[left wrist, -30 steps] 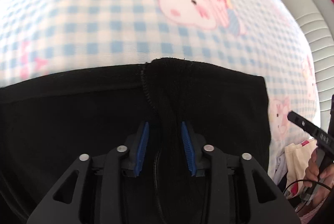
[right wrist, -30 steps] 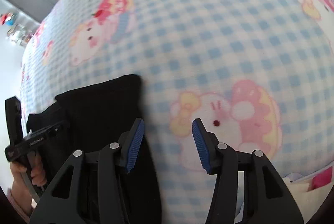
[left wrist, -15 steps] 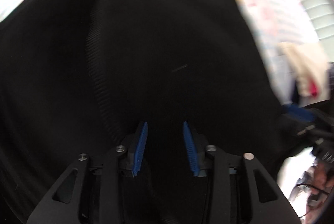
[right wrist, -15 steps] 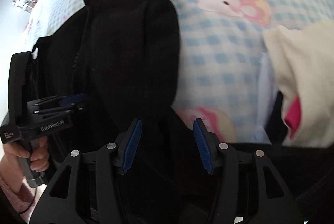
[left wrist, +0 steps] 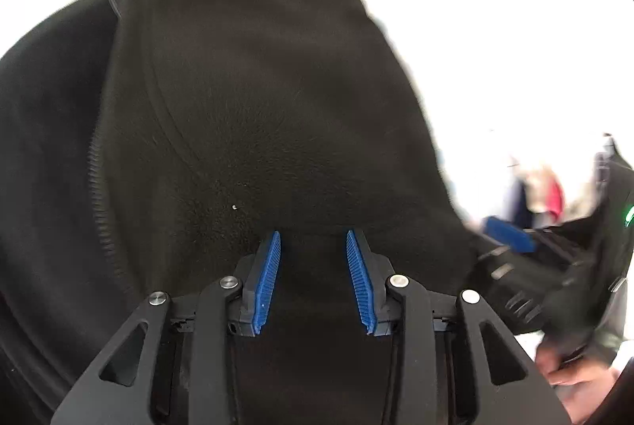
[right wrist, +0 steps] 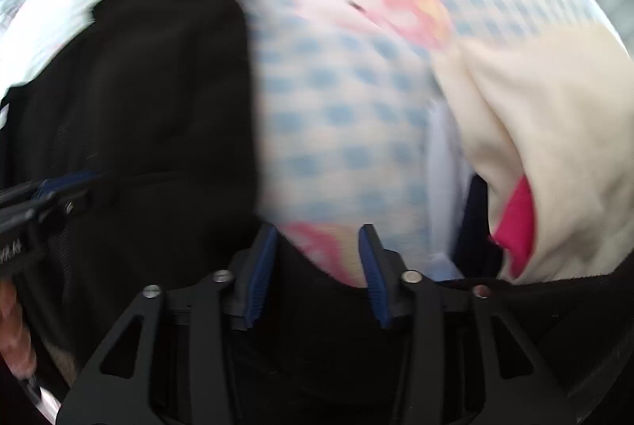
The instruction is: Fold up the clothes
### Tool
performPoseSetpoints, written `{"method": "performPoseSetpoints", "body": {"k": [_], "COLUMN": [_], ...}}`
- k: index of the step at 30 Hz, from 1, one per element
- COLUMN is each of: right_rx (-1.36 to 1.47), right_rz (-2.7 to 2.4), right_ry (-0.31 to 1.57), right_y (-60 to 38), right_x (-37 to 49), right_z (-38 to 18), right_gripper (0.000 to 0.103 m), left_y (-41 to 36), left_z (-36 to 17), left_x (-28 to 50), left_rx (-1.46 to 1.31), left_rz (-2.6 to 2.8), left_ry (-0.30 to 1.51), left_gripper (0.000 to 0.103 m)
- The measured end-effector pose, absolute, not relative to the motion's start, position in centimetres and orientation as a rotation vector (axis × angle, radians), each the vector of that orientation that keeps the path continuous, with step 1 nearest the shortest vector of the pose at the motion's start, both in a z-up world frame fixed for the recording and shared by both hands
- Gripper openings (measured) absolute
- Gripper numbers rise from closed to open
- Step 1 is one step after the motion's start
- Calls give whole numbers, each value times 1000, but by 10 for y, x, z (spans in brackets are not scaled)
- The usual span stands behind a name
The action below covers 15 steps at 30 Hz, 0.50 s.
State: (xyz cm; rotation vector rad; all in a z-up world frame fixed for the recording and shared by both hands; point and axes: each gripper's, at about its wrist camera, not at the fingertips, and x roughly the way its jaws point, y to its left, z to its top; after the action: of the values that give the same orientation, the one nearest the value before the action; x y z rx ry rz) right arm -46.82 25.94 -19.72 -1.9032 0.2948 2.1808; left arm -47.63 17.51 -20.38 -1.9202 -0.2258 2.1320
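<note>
A black fleece jacket (left wrist: 257,88) with a zipper (left wrist: 99,211) lies spread on the checked bedsheet (right wrist: 348,108). My left gripper (left wrist: 313,233) points down onto it. Its jaws are opening, its tips sit at a fold edge, and black cloth fills the gap between the pads. My right gripper (right wrist: 317,231) hangs over the jacket's right edge (right wrist: 222,100) with its jaws closing. A black cloth edge lies low between its pads and bare sheet shows between its tips. Each gripper appears in the other's view: the right gripper (left wrist: 511,239), blurred, and the left gripper (right wrist: 59,187).
A pile of cream cloth (right wrist: 535,116) with a pink patch (right wrist: 515,227) lies on the sheet to the right of the jacket, over white and dark items. The person's hands (left wrist: 574,377) show at the frame edges. The bed is overexposed in the left wrist view.
Both grippers have drawn back from the jacket's far edge toward its near side. The right gripper left the bare sheet, came over the jacket's edge, and its jaws narrowed.
</note>
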Motion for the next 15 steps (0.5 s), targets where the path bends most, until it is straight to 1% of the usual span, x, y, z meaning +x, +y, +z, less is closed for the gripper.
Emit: {"method": "performPoseSetpoints", "body": {"k": [1,2,4,5,6,7,8,9,11,15], "right_rx": [-1891,-1886,-1907,-1922,-1925,-1902,-1870,-1838,-1825,-1991], "right_rz": [2120,2083,2085,2113,2155,2217,2276,2327,2398,2306], "right_ry": [340,344,334,327,337,374,409,433,441,307], "right_y": [273,281,283,277,272,268,263,258,246,240], "right_x": [-466,-463,-459,-458,-458,-459,-460,-461,-465,-475], "right_z": [-203,-205,-206,-202,-197,-188,-180,-173,-168,-202], "right_gripper": [4,0,0,3,9,29,46,49,50,49], "left_y": [173,169,160,158,156,155,156,154,157,164], "left_z": [-208,-208,-200,-194,-187,-183,-180,-177,-181,-193], "left_x": [-478,-479,-481,-482,-483,-486,-489,-487,-490,-502], "left_rx": [-1937,-1936,-1907,-1876,-1832,-1797,-1780,-1778,-1809,-1877], "left_rz": [2123,2112,2095,2090,2085,2080,2077,2077,2071,2078], "left_ry": [-241,-287,-368,-400,-430,-452,-460,-455,-424,-302], "left_gripper": [37,37,36,37,37,37,37,37,37,36]}}
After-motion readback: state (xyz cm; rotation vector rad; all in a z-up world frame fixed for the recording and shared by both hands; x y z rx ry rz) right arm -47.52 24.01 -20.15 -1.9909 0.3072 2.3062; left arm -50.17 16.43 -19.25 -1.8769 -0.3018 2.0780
